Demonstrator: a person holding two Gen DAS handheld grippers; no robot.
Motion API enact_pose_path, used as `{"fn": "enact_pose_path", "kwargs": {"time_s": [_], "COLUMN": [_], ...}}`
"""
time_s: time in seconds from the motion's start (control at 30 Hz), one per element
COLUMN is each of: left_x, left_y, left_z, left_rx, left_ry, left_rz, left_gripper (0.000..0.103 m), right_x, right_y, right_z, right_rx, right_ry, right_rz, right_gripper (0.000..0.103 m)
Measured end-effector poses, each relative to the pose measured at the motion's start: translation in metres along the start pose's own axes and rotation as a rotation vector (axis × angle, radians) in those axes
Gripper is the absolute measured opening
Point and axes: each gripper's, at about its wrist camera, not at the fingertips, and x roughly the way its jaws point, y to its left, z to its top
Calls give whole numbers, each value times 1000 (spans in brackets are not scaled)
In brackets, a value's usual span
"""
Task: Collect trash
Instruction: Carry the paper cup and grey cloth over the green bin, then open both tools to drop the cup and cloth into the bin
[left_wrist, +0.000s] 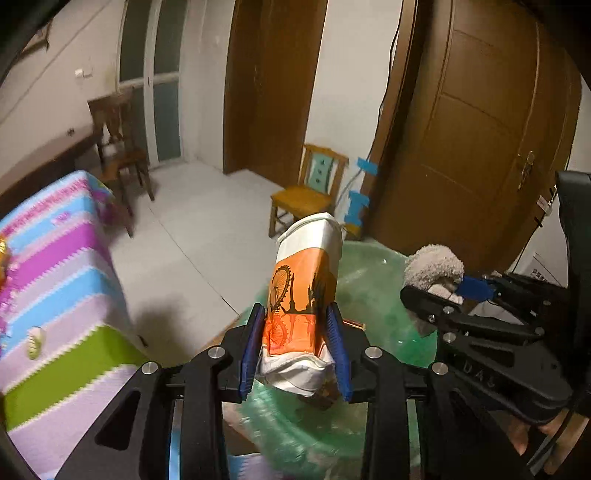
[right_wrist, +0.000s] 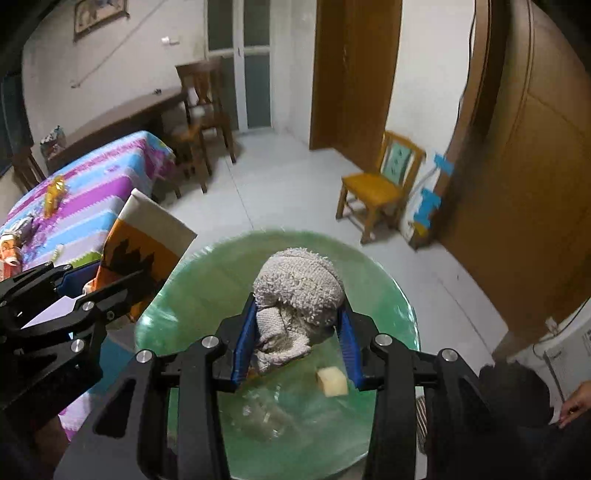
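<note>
I am holding my left hand-held gripper (left_wrist: 295, 339) closed on the orange-and-white printed packet (left_wrist: 301, 295), clamped across its lower half, above the near rim of the green-lined trash bin (right_wrist: 369, 266). My right hand-held gripper (right_wrist: 293, 339) is gripping a grey towelling rag (right_wrist: 299, 291) directly over the bin's mouth. I am judging the packet light, thin-walled and easily crushed, best held mid-body; the rag soft, limp and likely to snag on the ribbed pads. A pale yellow block (right_wrist: 332, 382) is lying inside the bin. The bin's depth, its other contents and the packet's underside are blurred or hidden.
</note>
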Motion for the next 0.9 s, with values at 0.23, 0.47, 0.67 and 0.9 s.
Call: {"fn": "enact_pose_path", "kwargs": {"time_s": [0.23,0.47,0.67,0.9], "left_x": [49,70,71,57], "left_y": [-8,-9,-5,2], "left_z": [0,-3,-7,-1], "left_rx": [0,6,9,12], "left_ry": [98,124,128,90], "left_rz": [6,20,18,63], "left_gripper": [36,36,38,78], "right_x": [21,31,30,19], "right_y": [-13,-24,-26,-39], "right_z": [-7,-10,-10,-9], "right_rx": [27,36,32,65], "right_ry": [73,95,96,55], "right_rz": [4,10,8,-13], "right_gripper": [39,39,40,64]}}
